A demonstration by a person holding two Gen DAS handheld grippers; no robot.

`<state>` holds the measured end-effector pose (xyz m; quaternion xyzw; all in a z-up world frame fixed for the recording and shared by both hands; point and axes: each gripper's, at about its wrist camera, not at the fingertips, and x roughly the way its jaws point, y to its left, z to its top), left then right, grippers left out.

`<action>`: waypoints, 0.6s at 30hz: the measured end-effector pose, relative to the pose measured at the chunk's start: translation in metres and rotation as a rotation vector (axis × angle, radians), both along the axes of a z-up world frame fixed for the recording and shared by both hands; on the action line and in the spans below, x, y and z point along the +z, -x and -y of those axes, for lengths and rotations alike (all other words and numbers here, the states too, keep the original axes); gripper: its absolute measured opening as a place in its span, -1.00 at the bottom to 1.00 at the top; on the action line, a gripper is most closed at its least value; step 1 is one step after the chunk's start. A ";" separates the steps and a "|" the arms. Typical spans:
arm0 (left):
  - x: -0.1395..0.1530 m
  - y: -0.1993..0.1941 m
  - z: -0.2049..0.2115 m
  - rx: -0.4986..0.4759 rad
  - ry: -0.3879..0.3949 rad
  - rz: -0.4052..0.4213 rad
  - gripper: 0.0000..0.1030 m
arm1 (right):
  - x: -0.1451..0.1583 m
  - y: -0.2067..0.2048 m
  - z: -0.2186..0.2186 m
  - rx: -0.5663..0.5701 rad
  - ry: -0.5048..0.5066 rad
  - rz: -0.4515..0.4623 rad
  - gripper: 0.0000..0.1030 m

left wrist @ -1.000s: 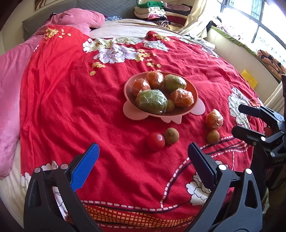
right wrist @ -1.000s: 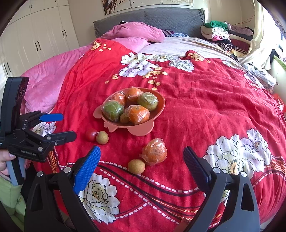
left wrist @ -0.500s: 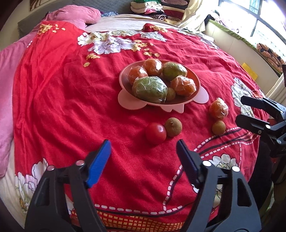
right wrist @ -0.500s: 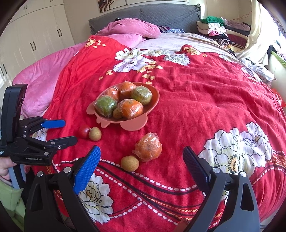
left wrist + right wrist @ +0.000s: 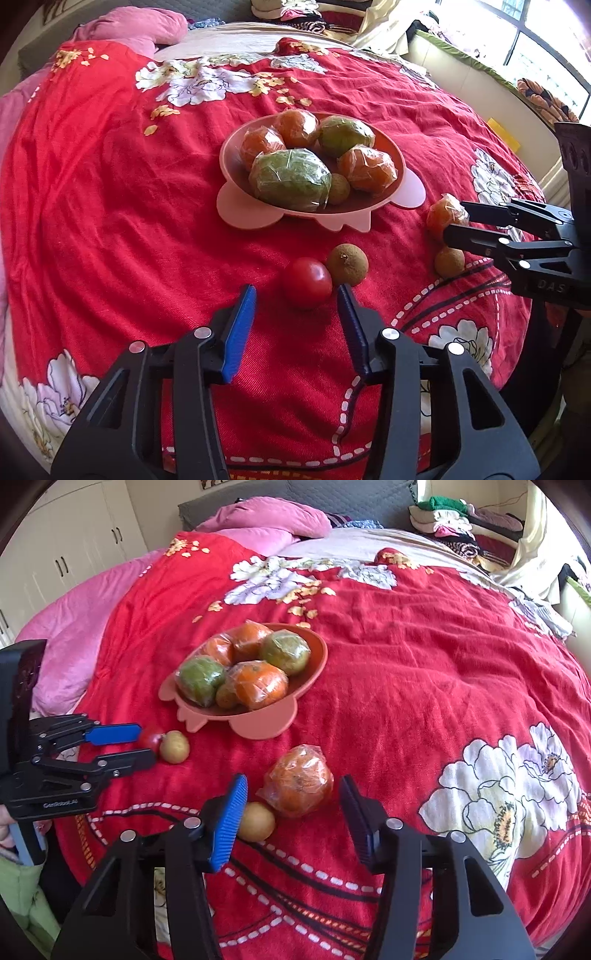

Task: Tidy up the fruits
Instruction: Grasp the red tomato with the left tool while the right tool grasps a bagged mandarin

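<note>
On the bed: the bowl (image 5: 229, 162) is holding wrapped fruit; four pieces are lying loose on the red blanket (image 5: 110, 221) beside it.
Left gripper (image 5: 297, 295): jaws narrowing from wide, not yet touching the tomato (image 5: 307, 282) just ahead.
Right gripper (image 5: 293, 786): jaws closing around the orange (image 5: 299, 786), pads still apart from it.
Meaning: both hands are starting pickups; bowl comes next.

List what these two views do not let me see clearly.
- Small brown fruit, right wrist view: partly hidden behind a finger of the right gripper.
- Wrapped orange, left wrist view: its right side is covered by the right gripper.
- Tomato, right wrist view: partly hidden by the closing left gripper; contact cannot be told.
- Bowl bottom: covered by fruit in both views.
</note>
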<state>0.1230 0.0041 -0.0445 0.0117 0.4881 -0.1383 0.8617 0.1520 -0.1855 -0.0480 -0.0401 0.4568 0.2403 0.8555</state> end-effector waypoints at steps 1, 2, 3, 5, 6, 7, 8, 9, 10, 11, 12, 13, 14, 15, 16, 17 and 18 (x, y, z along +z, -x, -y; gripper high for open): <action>-0.001 -0.001 0.000 0.000 0.002 -0.002 -0.29 | -0.003 -0.002 0.000 0.002 -0.004 -0.009 -0.16; -0.001 -0.002 0.000 -0.002 0.003 -0.002 -0.31 | -0.005 -0.004 0.000 0.001 -0.004 -0.013 -0.19; -0.002 -0.003 0.000 -0.004 0.003 -0.003 -0.33 | -0.006 -0.005 -0.001 0.002 -0.004 -0.013 -0.20; -0.002 -0.005 0.000 -0.004 0.007 -0.006 -0.35 | -0.007 -0.008 -0.001 0.002 -0.008 -0.012 -0.23; -0.002 -0.005 0.001 -0.007 0.006 -0.004 -0.35 | -0.007 -0.009 -0.001 0.002 -0.009 -0.013 -0.23; -0.002 -0.006 0.001 -0.008 0.007 -0.003 -0.35 | -0.007 -0.009 -0.001 0.003 -0.010 -0.012 -0.23; -0.002 -0.007 0.002 -0.010 0.008 -0.003 -0.35 | -0.007 -0.009 -0.001 0.004 -0.009 -0.010 -0.23; -0.002 -0.008 0.004 -0.014 0.009 -0.001 -0.35 | -0.008 -0.010 -0.001 0.004 -0.009 -0.010 -0.23; -0.002 -0.009 0.005 -0.018 0.009 -0.002 -0.35 | -0.008 -0.010 -0.001 0.004 -0.010 -0.010 -0.23; -0.003 -0.010 0.005 -0.021 0.008 -0.003 -0.35 | -0.008 -0.010 -0.001 0.004 -0.011 -0.010 -0.23; -0.004 -0.011 0.007 -0.025 0.006 -0.004 -0.35 | -0.008 -0.009 -0.001 0.004 -0.010 -0.010 -0.23; -0.006 -0.012 0.008 -0.027 0.002 -0.006 -0.38 | -0.008 -0.009 -0.001 0.005 -0.012 -0.010 -0.23; -0.008 -0.013 0.009 -0.028 -0.003 -0.008 -0.39 | -0.008 -0.010 -0.001 0.005 -0.013 -0.010 -0.23; -0.009 -0.014 0.008 -0.027 -0.002 -0.010 -0.41 | -0.008 -0.010 -0.001 0.004 -0.014 -0.011 -0.23; -0.009 -0.014 0.008 -0.028 -0.001 -0.011 -0.42 | -0.008 -0.009 -0.001 0.005 -0.013 -0.010 -0.23; -0.010 -0.015 0.007 -0.029 -0.001 -0.012 -0.44 | -0.008 -0.009 -0.001 0.007 -0.011 -0.009 -0.23; -0.010 -0.016 0.007 -0.031 -0.006 -0.011 -0.49 | -0.008 -0.010 -0.002 0.008 -0.009 -0.009 -0.23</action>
